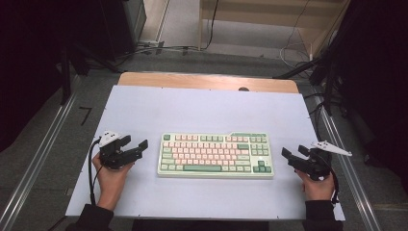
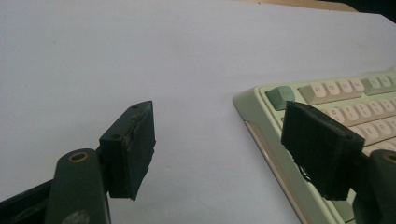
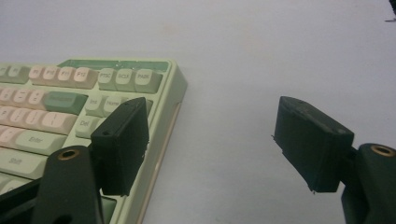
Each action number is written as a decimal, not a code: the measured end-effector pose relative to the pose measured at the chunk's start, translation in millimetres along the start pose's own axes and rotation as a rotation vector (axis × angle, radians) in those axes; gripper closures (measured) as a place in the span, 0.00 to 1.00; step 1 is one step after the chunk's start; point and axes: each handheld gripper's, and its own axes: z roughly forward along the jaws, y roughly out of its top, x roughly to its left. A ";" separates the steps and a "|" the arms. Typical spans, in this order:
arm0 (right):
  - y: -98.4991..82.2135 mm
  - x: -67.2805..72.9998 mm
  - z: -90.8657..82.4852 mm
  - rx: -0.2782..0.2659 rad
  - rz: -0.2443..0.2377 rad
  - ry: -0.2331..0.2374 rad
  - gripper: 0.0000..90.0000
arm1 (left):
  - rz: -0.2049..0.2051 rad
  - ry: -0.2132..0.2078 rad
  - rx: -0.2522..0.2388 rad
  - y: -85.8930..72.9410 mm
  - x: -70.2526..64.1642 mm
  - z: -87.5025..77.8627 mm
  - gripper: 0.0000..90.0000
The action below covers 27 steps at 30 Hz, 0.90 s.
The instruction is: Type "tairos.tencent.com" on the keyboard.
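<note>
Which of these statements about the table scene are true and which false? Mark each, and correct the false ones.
1. The pale green keyboard with pink and cream keys lies flat on the white table top. True.
2. The left gripper is shut on the keyboard's edge. False: its fingers stand open, holding nothing.
3. The right gripper sits to the right of the keyboard, fingers open. True.
4. The keyboard hangs over the table's near edge. False: it lies near the middle, bare table all round.
5. Both grippers are held in a person's hands. True.
</note>
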 end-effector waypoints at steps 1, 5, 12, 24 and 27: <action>0.1 0.8 0.1 -0.001 -0.002 0.002 0.27 | 0.005 -0.005 -0.001 0.1 -1.7 0.1 0.30; 0.4 4.0 0.5 -0.001 -0.013 0.007 0.27 | 0.007 -0.010 -0.002 0.3 -3.7 0.3 0.30; 1.3 10.2 1.0 -0.001 -0.023 0.025 0.27 | -0.002 -0.030 -0.010 1.2 -7.2 0.0 0.30; 3.4 27.2 3.5 -0.003 -0.048 0.073 0.27 | -0.004 -0.074 -0.018 2.8 -18.6 2.5 0.30; 3.9 32.0 4.5 -0.002 -0.056 0.084 0.27 | 0.013 -0.090 -0.012 2.9 -25.0 4.9 0.30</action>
